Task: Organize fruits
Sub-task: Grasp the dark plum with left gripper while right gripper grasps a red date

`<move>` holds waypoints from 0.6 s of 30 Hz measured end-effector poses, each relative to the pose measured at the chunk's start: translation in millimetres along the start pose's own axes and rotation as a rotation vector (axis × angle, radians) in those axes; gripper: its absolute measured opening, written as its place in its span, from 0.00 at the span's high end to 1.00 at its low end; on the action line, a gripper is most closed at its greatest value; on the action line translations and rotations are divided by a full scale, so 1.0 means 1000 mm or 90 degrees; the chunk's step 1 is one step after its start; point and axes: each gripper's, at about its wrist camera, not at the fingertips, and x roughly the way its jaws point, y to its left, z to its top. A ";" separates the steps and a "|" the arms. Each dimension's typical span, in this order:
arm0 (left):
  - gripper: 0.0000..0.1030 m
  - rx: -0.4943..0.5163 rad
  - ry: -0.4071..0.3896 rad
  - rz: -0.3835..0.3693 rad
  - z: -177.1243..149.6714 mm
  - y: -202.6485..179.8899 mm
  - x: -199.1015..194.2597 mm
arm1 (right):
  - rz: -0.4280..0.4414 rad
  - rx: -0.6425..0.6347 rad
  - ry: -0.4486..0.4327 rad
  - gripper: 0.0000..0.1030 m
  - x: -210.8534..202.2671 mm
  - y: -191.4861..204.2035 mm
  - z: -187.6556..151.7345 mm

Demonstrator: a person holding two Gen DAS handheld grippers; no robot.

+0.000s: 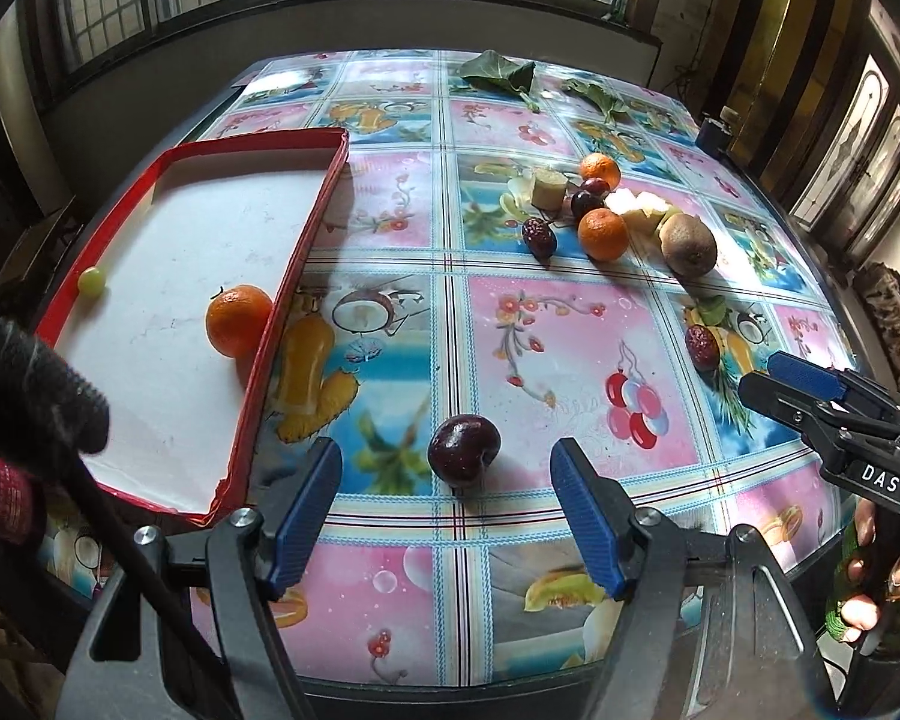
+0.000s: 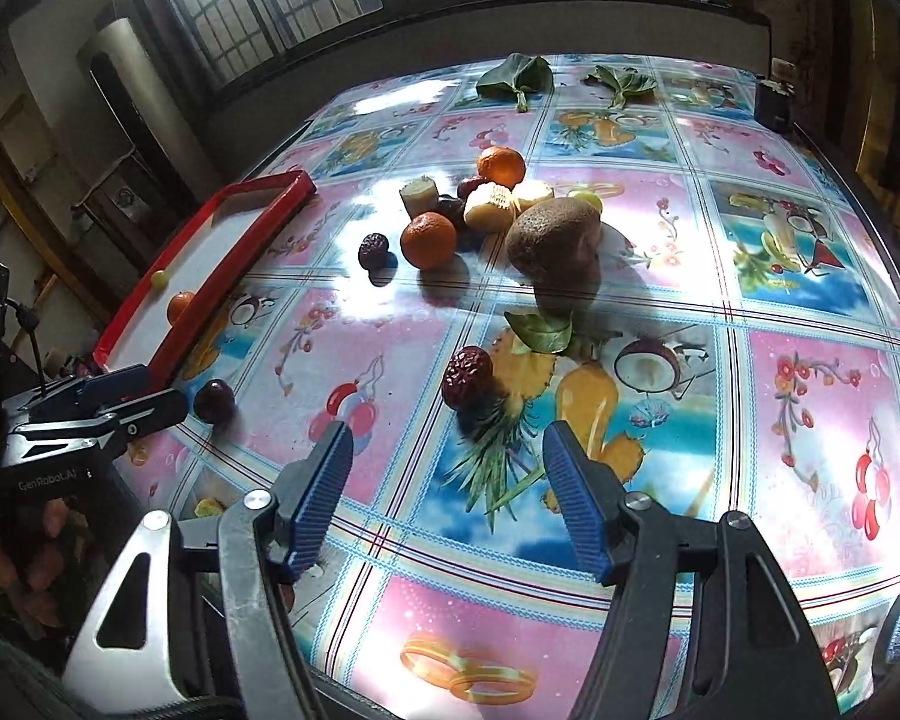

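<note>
A dark cherry (image 1: 464, 459) lies on the tablecloth right at the tips of my left gripper (image 1: 447, 447), which is open; the blue pads (image 1: 306, 516) stand clear on both sides. My right gripper (image 2: 448, 438) is open too, just short of a wrinkled red date (image 2: 467, 377). The red-rimmed tray (image 1: 306, 228) at the left holds a tangerine (image 1: 238, 320) and a green grape (image 1: 91, 281). Further back is a pile: kiwi (image 2: 552, 240), two tangerines (image 2: 428, 240), another date (image 2: 372, 250), dark cherries and pale cut pieces.
Green leaves (image 2: 519, 78) lie near the far table edge, and a small leaf (image 2: 540, 333) sits behind the near date. A dark box (image 2: 773, 102) stands at the far right corner. A gloved hand (image 1: 870, 594) holds the right gripper (image 1: 804, 378).
</note>
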 end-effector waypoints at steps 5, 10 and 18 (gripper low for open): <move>0.30 0.006 0.016 0.000 0.001 -0.001 0.014 | -0.038 0.003 0.007 0.45 0.019 0.002 0.011; 0.39 0.019 0.039 0.003 0.002 -0.005 0.031 | -0.068 0.001 0.022 0.49 0.039 0.003 0.020; 0.74 0.041 0.034 0.010 0.002 -0.008 0.034 | -0.117 -0.033 0.035 0.72 0.056 0.010 0.026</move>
